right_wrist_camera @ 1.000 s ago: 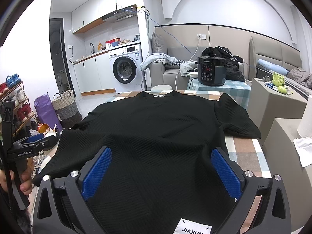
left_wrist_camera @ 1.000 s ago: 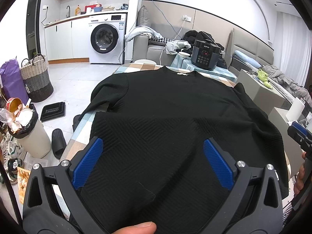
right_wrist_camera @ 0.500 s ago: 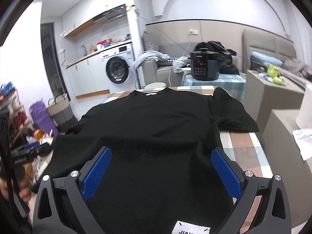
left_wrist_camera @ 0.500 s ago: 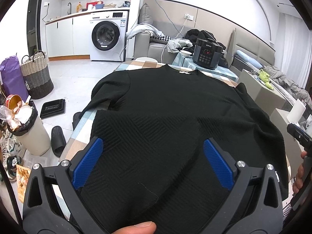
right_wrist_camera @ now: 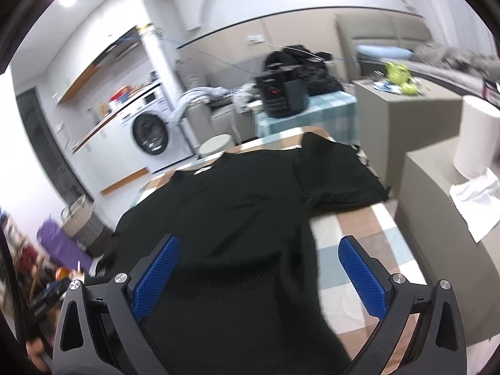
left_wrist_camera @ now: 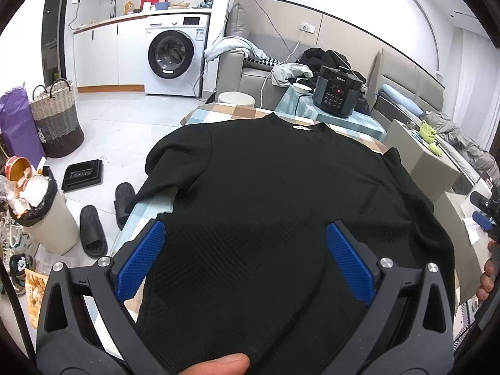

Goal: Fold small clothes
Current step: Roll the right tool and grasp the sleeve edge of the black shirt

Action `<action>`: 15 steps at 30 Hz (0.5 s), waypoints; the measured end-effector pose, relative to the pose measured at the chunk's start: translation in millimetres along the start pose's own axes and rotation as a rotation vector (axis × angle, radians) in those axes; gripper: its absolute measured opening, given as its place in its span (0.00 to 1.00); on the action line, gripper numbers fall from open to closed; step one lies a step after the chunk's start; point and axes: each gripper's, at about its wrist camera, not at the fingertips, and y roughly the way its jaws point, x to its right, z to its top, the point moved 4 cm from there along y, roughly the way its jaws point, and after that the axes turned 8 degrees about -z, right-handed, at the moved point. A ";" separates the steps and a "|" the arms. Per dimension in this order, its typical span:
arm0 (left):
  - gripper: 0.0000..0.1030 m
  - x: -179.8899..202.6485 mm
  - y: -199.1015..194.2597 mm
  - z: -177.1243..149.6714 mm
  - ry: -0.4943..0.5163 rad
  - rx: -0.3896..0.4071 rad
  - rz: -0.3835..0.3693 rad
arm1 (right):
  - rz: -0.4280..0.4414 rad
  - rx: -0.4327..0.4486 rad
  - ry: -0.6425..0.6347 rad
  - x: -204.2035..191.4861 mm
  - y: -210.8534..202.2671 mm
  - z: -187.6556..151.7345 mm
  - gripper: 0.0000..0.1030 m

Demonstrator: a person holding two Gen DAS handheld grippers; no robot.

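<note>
Your left wrist view shows one legible brand: "SUPOR" in pale letters on the black pressure cooker (left_wrist_camera: 337, 95), above its panel. A red digit glows on its display (left_wrist_camera: 336, 90) (it reads as 6, though small). The washing machine (left_wrist_camera: 176, 57) carries stickers too small to read. Your right wrist view is blurred; nothing legible there.

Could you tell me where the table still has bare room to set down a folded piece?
The largest bare patch of table lies right of the black top, in front of its right sleeve. A narrow strip shows under the left sleeve. The far edge beyond the collar is bare too. Elsewhere the top covers everything.
</note>
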 end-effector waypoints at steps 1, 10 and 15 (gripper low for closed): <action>0.99 -0.4 3.0 4.1 -0.003 -0.002 -0.003 | -0.003 -0.005 0.021 4.2 3.2 3.7 1.00; 0.83 -3.6 44.6 30.0 0.003 -0.022 -0.018 | 0.005 -0.133 0.280 67.8 70.2 37.4 0.85; 0.81 -1.2 72.3 34.7 0.013 -0.045 -0.026 | -0.050 -0.220 0.422 112.9 118.9 38.9 0.77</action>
